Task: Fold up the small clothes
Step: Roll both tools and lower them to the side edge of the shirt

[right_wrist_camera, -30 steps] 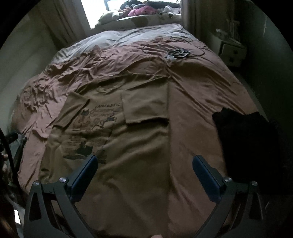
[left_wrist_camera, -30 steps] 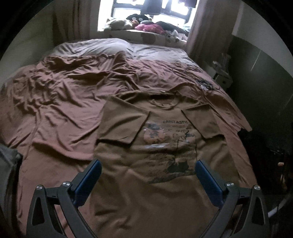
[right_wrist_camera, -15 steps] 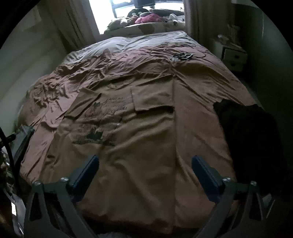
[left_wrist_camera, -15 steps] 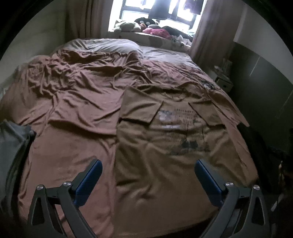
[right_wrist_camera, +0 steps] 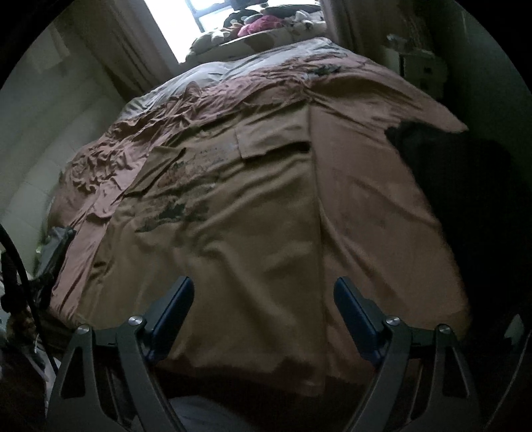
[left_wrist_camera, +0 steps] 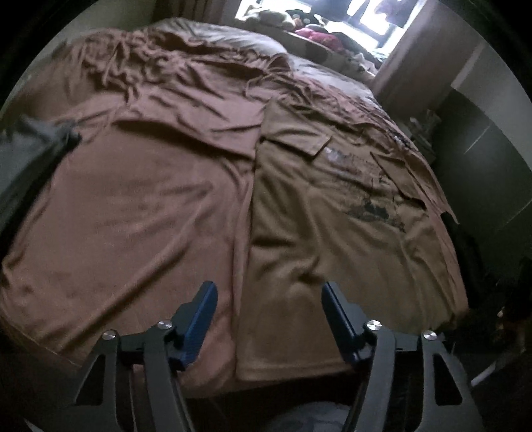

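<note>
A tan T-shirt (left_wrist_camera: 332,216) with a dark print lies flat on the brown bed sheet (left_wrist_camera: 133,182), both sleeves folded in over its chest. My left gripper (left_wrist_camera: 268,287) hovers low over the shirt's near left corner. Its jaws are closing, the shirt's left edge runs under the gap, and the pads press on nothing. In the right wrist view the same T-shirt (right_wrist_camera: 249,216) fills the middle. My right gripper (right_wrist_camera: 264,282) hangs over its near right part, close to the hem. Those jaws are closing too, with no cloth pinched.
A black garment (right_wrist_camera: 449,159) lies on the bed's right side, beside the shirt. A grey garment (left_wrist_camera: 30,146) sits at the left edge. Soft toys line the window sill (right_wrist_camera: 266,23) beyond the pillows. A white nightstand (right_wrist_camera: 422,69) stands at the right.
Both grippers have dropped toward the near hem of the shirt. The left one has shifted toward the shirt's left edge. Both pairs of jaws stand narrower than before, the left more so.
</note>
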Available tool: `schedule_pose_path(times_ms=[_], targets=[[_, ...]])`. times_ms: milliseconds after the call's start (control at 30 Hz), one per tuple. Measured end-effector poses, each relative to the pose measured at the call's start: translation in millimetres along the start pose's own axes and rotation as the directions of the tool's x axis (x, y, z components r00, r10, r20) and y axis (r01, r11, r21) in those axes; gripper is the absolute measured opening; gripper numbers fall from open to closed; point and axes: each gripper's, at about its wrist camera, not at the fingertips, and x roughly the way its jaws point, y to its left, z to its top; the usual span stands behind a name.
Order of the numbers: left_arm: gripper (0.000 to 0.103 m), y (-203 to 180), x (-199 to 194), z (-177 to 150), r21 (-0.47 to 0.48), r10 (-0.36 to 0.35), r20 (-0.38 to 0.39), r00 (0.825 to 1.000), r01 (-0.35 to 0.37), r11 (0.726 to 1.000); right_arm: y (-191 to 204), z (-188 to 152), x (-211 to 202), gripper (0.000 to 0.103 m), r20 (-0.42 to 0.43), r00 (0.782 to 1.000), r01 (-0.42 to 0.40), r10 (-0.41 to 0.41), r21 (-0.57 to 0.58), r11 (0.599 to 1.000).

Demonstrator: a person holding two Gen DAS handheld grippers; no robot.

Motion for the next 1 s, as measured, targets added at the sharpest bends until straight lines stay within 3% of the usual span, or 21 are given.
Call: schedule_pose_path(times_ms=[200,333,600,700,833,1000], targets=[[0.062,9.6,15.7,-28.1,-0.027,-0.060,-0.027,0.998,0.059,0.998,-24.3,-27.7,10.0,0.077,0.003,0.999,-0.046,0.045,0.059,0.997],[0.059,18.1,23.9,-41.2,-0.064,-0.085,-0.040,0.996,0.082,0.995,-37.0,-41.9,17.3,0.064,0.000,0.998,-0.069,0.070,0.092,0.993],[0.056,31.8,47.5,-56.1,-0.119,-0.104,-0.102,0.989,0.092,0.989,-59.5,-68.3,29.3,0.063,0.029,0.996,-0.093,0.089,0.158,0.983],[0.055,42.0,49.9,-59.7,-0.182,-0.152,-0.099,0.983,0.133,0.974,-69.1,-79.5,32.8,0.063,0.037,0.994,-0.110,0.105,0.195,0.975],[0.053,62.1,47.9,-65.4,-0.325,-0.259,-0.078,0.963,0.222,0.919,-79.4,-95.2,36.2,0.063,0.044,0.988,-0.155,0.149,0.234,0.960],[0.048,63.1,45.8,-69.2,-0.369,-0.324,-0.079,0.943,0.274,0.888,-93.0,-113.2,36.3,0.063,0.077,0.972,-0.233,0.220,0.279,0.932]])
